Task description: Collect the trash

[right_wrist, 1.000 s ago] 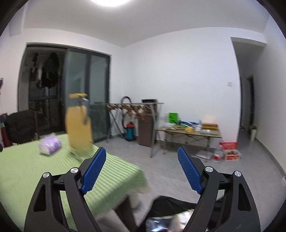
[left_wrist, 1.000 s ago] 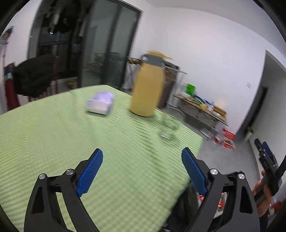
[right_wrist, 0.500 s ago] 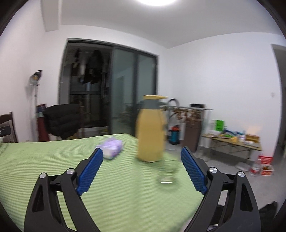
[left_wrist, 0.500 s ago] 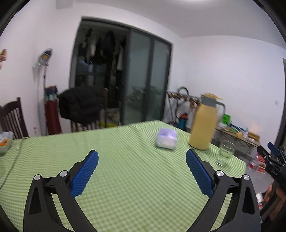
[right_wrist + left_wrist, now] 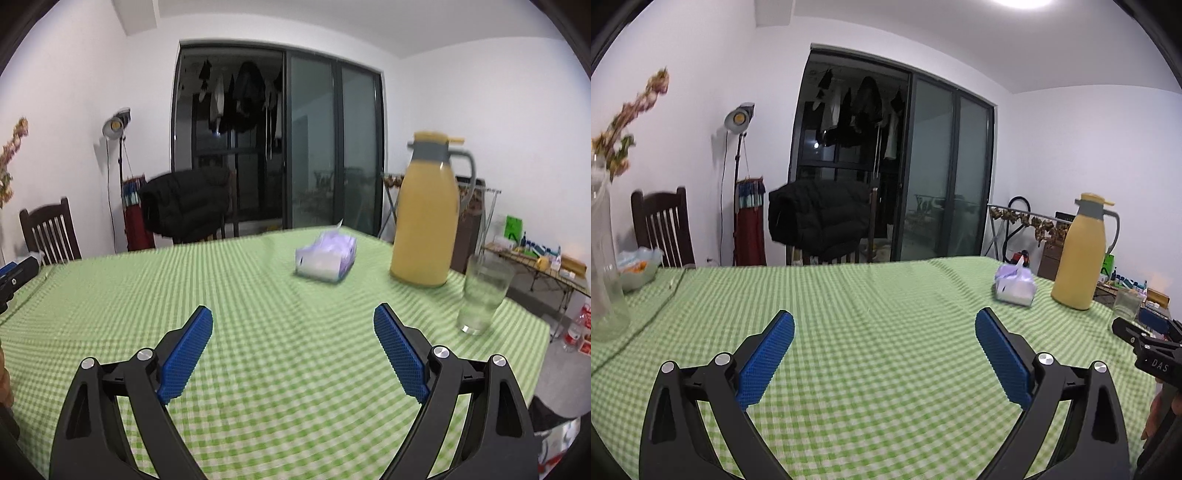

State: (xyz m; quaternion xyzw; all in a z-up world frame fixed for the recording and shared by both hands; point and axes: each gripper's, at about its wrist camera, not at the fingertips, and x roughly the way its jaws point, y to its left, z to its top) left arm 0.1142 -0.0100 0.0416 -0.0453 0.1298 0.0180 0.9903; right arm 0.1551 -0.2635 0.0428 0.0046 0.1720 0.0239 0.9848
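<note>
left gripper (image 5: 884,326): wide apart, empty | right gripper (image 5: 293,323): wide apart, empty | above tablecloth (image 5: 258,295)

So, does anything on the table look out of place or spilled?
Nothing is spilled. The yellow jug and the glass stand upright. Only the tissue pack lies askew on the checked tablecloth.

White walls (image 5: 1071,147) and a white ceiling (image 5: 905,22) enclose the room, lit by a bright ceiling lamp (image 5: 1023,3). On the far wall stands a dark-framed sliding glass door (image 5: 942,173), with clothes hanging behind its left part. A green-and-white checked cloth covers the surface (image 5: 868,314). Beyond its far edge a black padded jacket (image 5: 820,218) drapes over a chair; left of it stand a floor lamp (image 5: 738,118) and a dark wooden slatted chair (image 5: 661,225).
</note>
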